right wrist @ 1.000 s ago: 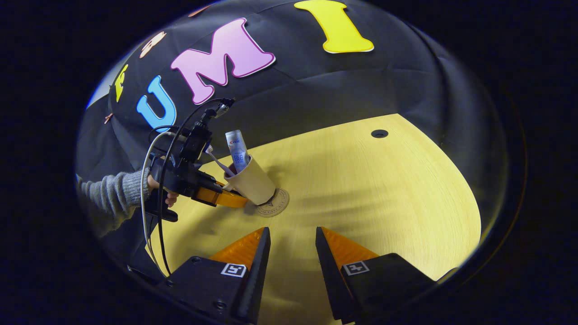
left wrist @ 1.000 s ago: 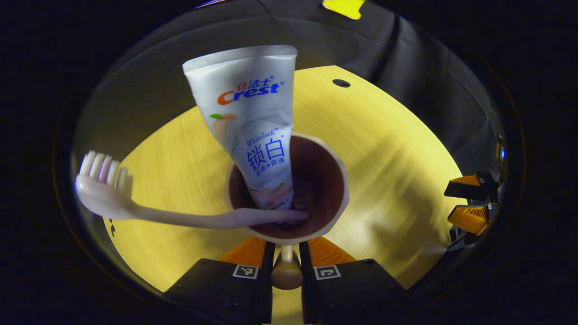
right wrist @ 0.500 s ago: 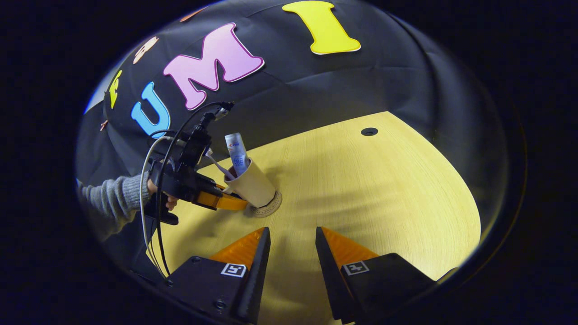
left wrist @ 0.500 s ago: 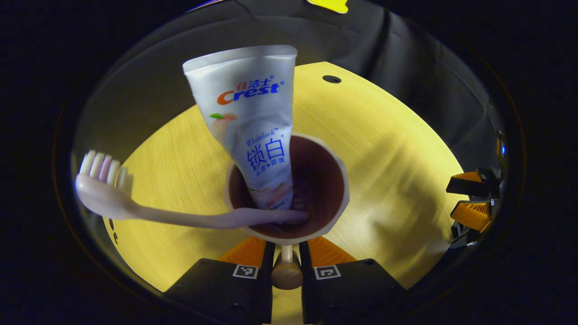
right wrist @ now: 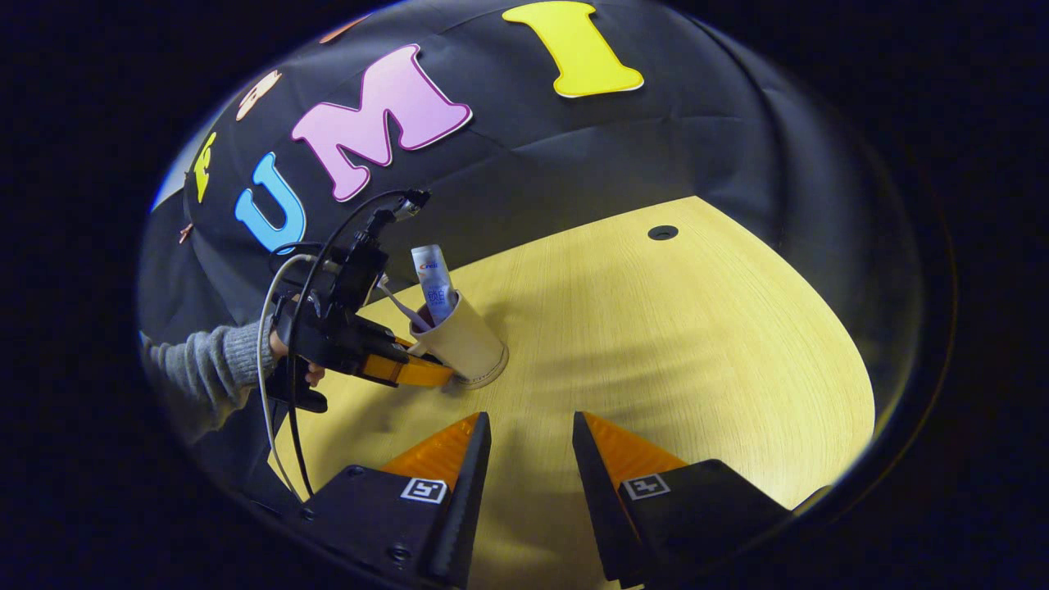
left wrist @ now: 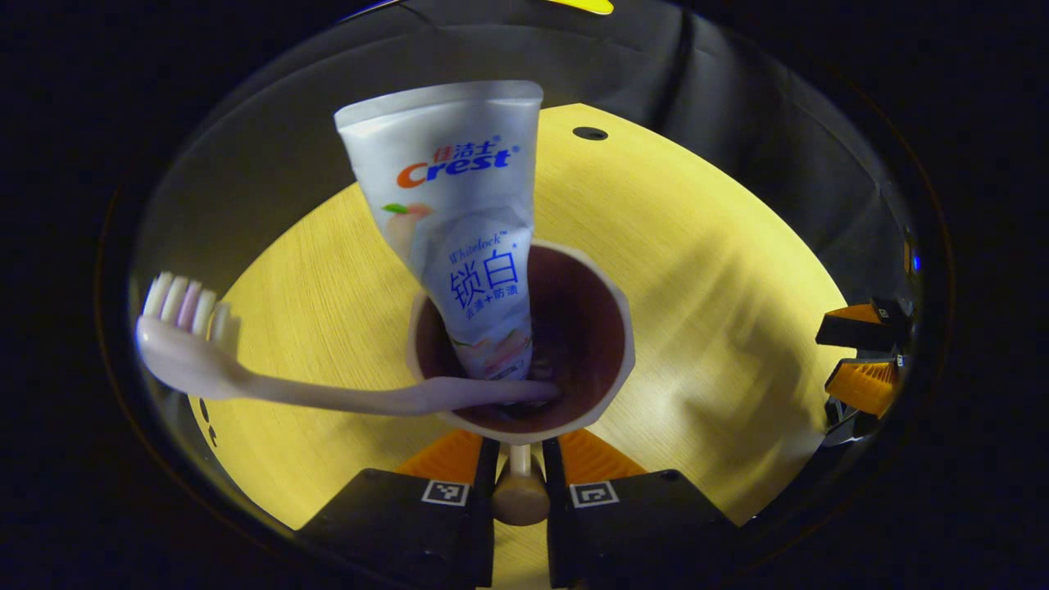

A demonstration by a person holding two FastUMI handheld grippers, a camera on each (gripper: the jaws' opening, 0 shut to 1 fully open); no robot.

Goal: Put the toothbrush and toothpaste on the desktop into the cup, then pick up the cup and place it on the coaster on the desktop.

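A beige cup (left wrist: 610, 307) with a dark brown inside holds the white toothpaste tube (left wrist: 459, 205), which stands upright, and the pale toothbrush (left wrist: 246, 381), which leans out to the left with its bristles up. My left gripper (left wrist: 519, 455) is shut on the cup's handle (left wrist: 519, 492). In the right gripper view the cup (right wrist: 463, 344) covers nearly all of the round coaster (right wrist: 498, 370); I cannot tell whether they touch. There the left gripper (right wrist: 418, 373) holds the cup from the left. My right gripper (right wrist: 529, 430) hangs open over the desk, nearer than the cup, with nothing between its fingers.
The yellow wooden desk (right wrist: 697, 344) has a round cable hole (right wrist: 662, 233) at its far side. A hand in a grey sleeve (right wrist: 209, 369) holds the left gripper, with cables looping above it. The right gripper (left wrist: 860, 360) appears at the right edge of the left gripper view.
The left gripper has carried the cup over the coaster and lowered it; a full second ago much of the coaster showed, now just a thin rim. The right gripper barely moved.
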